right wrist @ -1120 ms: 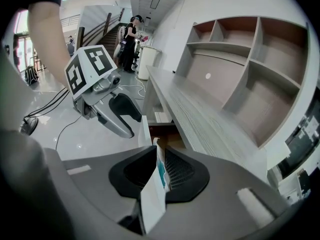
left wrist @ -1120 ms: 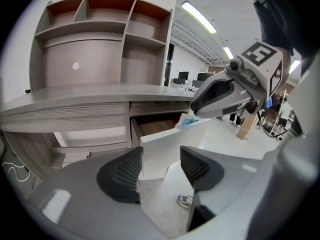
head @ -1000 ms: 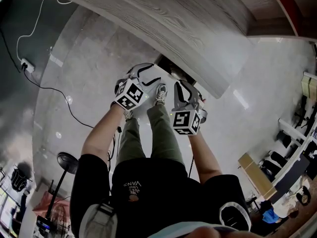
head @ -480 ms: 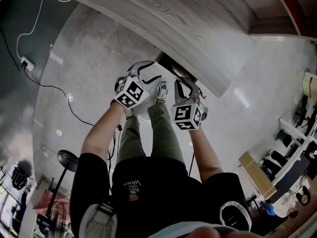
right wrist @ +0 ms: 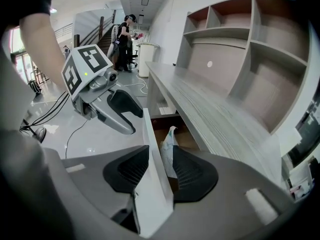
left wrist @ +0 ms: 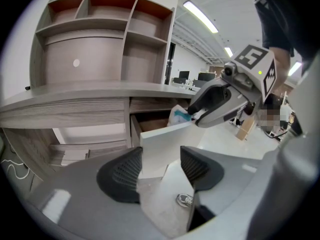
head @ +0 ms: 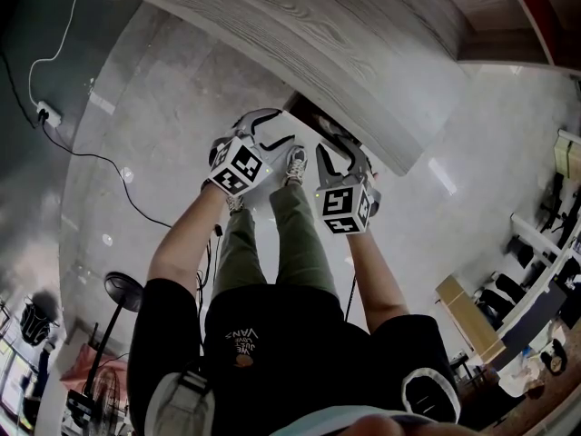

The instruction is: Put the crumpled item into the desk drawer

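The crumpled item (right wrist: 167,143), white with a teal patch (left wrist: 179,115), sits inside the open desk drawer (head: 313,121). The drawer's white front panel (right wrist: 152,184) stands upright between the jaws of my right gripper (right wrist: 160,156). Those jaws are opening; the crumpled item lies just past the panel by the right pad, and neither pad presses on it. My left gripper (left wrist: 161,154) is open with nothing between its jaws and hangs in front of the drawer front (left wrist: 160,139). In the head view both grippers, left (head: 272,130) and right (head: 343,150), are at the drawer under the desk edge.
The curved grey wooden desk top (right wrist: 200,99) runs above the drawer, with open shelves (left wrist: 100,29) on it. The person's legs and a shoe (head: 295,163) are below the grippers. A cable (head: 82,157) trails over the glossy floor at the left.
The right gripper's jaws have spread apart at the drawer. Both grippers have shifted slightly toward the desk.
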A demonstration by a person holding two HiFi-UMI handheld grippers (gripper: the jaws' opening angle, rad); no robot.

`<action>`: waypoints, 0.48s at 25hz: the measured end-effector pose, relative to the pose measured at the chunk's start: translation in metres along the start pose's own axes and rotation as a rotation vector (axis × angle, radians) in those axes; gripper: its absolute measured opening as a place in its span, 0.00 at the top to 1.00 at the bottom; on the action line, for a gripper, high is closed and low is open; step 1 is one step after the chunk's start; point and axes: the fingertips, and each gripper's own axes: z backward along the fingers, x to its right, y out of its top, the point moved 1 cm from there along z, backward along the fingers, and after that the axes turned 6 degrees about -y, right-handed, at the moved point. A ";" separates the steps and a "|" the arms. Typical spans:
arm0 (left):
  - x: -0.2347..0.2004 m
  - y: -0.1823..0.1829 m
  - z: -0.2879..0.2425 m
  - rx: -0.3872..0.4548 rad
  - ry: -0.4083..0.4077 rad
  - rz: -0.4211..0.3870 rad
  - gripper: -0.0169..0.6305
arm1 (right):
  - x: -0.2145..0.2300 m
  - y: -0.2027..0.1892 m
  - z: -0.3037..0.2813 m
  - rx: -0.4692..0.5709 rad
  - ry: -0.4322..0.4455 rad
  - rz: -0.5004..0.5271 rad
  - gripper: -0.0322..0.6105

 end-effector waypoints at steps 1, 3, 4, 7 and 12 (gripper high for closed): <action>0.000 0.000 0.000 -0.001 0.000 0.001 0.57 | 0.001 0.001 0.000 0.002 -0.004 -0.003 0.73; 0.000 0.000 0.000 -0.003 -0.001 0.002 0.57 | 0.002 0.002 0.001 0.004 -0.012 -0.008 0.71; 0.000 -0.001 0.000 -0.004 -0.001 0.002 0.57 | 0.002 0.002 0.001 0.005 -0.017 -0.010 0.71; 0.000 -0.003 0.002 -0.008 -0.001 0.005 0.57 | 0.002 0.001 0.003 0.000 -0.026 -0.020 0.65; -0.002 -0.002 0.007 -0.007 0.005 0.006 0.57 | -0.001 -0.002 0.007 -0.010 -0.027 -0.034 0.64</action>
